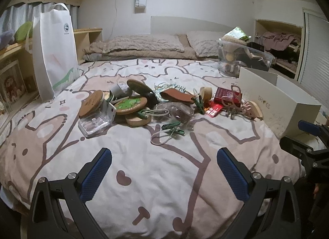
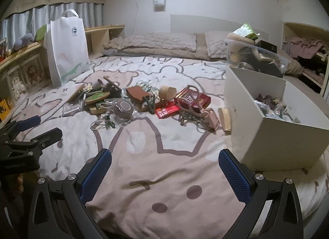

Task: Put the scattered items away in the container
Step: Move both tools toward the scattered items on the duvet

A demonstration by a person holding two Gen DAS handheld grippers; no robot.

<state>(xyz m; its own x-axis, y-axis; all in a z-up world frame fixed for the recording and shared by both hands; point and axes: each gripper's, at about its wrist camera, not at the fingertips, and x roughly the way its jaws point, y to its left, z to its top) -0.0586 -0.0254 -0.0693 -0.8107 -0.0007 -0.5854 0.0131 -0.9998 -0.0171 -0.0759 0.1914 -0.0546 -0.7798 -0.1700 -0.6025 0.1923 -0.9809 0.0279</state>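
Early in the tidy — nothing in either pair of tongs. Largest first: one white box [image 2: 273,136], the container, at 3 o'clock in the right wrist view, top open and already holding some things (too jumbled to count). At 12 o'clock of both views, well apart from the tongs, one heap of scattered items [image 1: 160,105] on the bedspread [image 1: 164,177]: one clear jar [image 1: 95,118] with a cork lid, at least three round coasters, one red card pack [image 2: 192,98], one tape roll [image 1: 206,93], green clips — at least three. Left gripper [image 1: 164,163] and right gripper [image 2: 164,163] both spread wide, empty, hovering low. Next, by judgement: reach forward to an item at the heap's edge, close, carry right to the box.
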